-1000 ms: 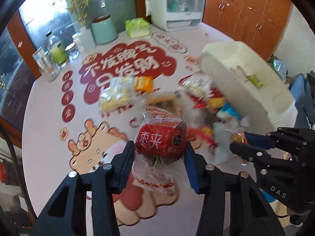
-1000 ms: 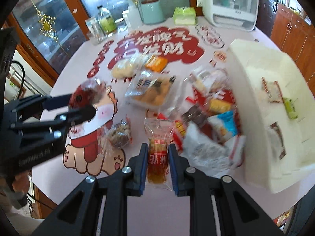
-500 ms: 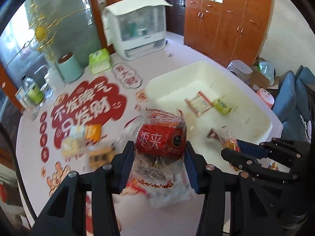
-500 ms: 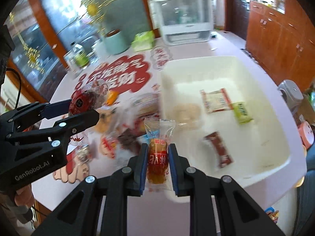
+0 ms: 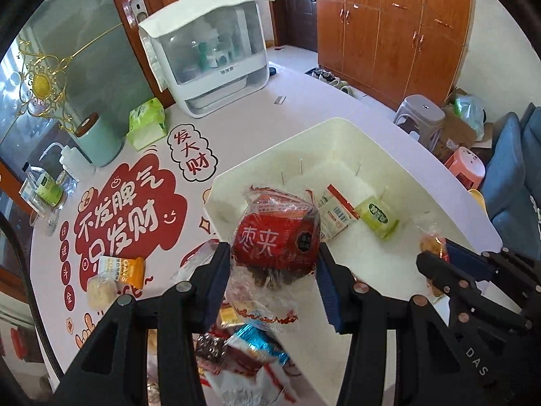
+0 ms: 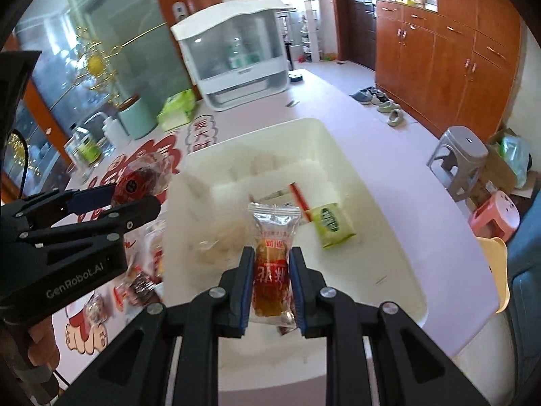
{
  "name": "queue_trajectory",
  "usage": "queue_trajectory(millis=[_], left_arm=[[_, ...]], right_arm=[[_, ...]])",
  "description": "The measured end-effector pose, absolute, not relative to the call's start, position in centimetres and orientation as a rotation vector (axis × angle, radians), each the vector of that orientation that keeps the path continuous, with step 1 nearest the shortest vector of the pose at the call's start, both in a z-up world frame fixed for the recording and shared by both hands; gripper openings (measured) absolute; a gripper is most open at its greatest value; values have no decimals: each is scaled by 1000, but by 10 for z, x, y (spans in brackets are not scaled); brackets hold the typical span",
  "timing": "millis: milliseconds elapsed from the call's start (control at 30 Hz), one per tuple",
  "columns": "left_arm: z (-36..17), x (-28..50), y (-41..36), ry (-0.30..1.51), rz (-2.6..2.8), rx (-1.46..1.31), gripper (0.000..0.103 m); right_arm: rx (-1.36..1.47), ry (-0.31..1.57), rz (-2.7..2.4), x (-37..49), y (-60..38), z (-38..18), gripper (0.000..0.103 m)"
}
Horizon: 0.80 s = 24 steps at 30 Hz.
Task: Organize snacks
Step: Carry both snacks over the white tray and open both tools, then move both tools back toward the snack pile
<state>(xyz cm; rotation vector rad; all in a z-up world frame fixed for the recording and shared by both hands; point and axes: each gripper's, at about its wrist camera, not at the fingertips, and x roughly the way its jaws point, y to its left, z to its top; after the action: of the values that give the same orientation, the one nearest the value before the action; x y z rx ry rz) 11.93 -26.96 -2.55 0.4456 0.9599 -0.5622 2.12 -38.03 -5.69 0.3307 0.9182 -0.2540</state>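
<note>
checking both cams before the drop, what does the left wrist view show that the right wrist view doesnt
Only the left wrist view: the orange packet on the table mat, the loose snack pile below the left claw, and the barcode on the white packet in the bin.

Only the right wrist view: shoes on the floor and the clear pale snack in the bin.

Both: the white bin, the green packet inside it, the left claw shut on the red snack, the right claw shut on the amber snack, and the dish cabinet.

Red packet (image 5: pixel 275 245) and orange packet (image 6: pixel 272 272) above white bin (image 6: pixel 372 223).
</note>
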Motion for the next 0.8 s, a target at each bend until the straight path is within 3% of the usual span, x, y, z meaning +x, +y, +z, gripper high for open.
queue_trajectory(millis=[233,367,433,567,800], left_arm=[[-39,128,-290,976,-534,485,52],[-45,123,-292,960,-519,523,75],[-47,120,-292,951,-511,537,80],[-52,117,-284,980,-509,533,82],[-54,107,-265,994,-493,528,82]], right_arm=[[346,958,-268,31,-398,-72,23],[357,995,-263,32,-400,-80,25],[366,1007,-267,31,-401,-83,29],[375,1011,-276,29,-402,-85,35],[377,1017,-276,24,-397,-86,35]])
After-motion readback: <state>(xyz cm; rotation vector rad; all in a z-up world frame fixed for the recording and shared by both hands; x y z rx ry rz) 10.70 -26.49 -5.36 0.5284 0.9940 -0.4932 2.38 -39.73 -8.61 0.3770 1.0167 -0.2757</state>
